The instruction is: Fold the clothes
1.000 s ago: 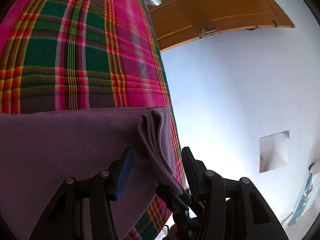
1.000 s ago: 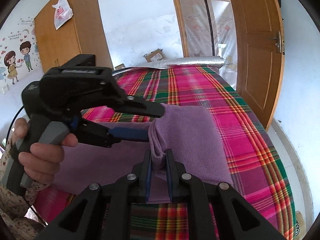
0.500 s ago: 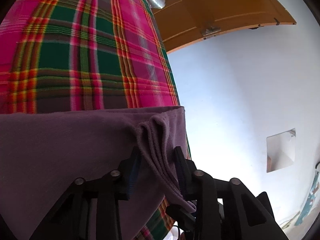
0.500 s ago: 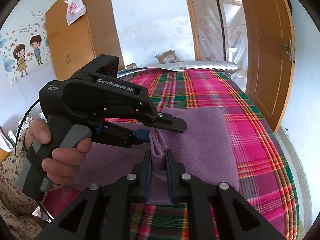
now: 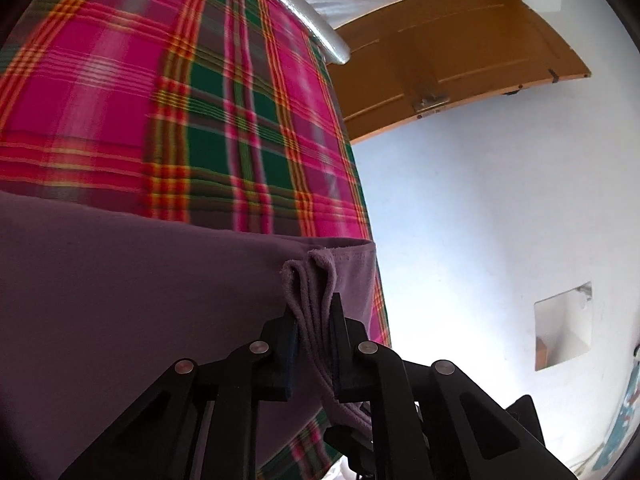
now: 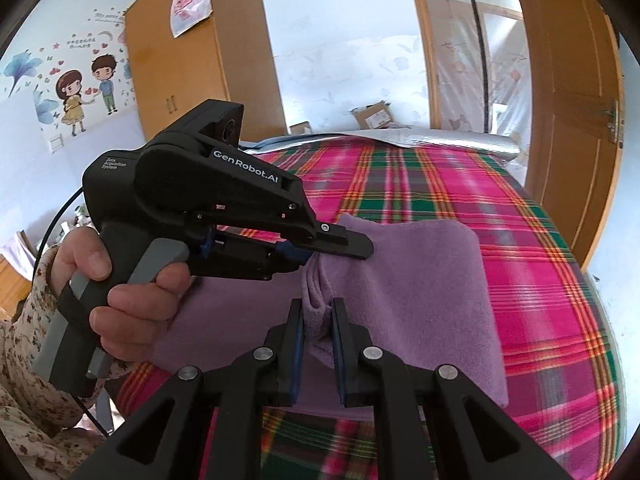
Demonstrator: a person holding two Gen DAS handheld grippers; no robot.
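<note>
Plaid bedspread (image 6: 460, 200) carries the purple garment (image 6: 420, 280), partly lifted. Left gripper (image 5: 314, 312) has just been closing; its jaws now pinch a bunched fold of the cloth. Right gripper (image 6: 318, 312) clamps another fold just beside it.

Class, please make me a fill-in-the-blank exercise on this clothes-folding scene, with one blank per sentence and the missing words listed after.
1. The garment pinched by both tools is ____ in colour.
2. The bed cover under it has a ____ pattern.
3. The right tool is ____ on a bunched edge of the garment.
4. The left tool, whose jaws have just been closing on the cloth, is held by a hand in a ____ sleeve.

Missing words: purple; plaid; shut; floral
</note>
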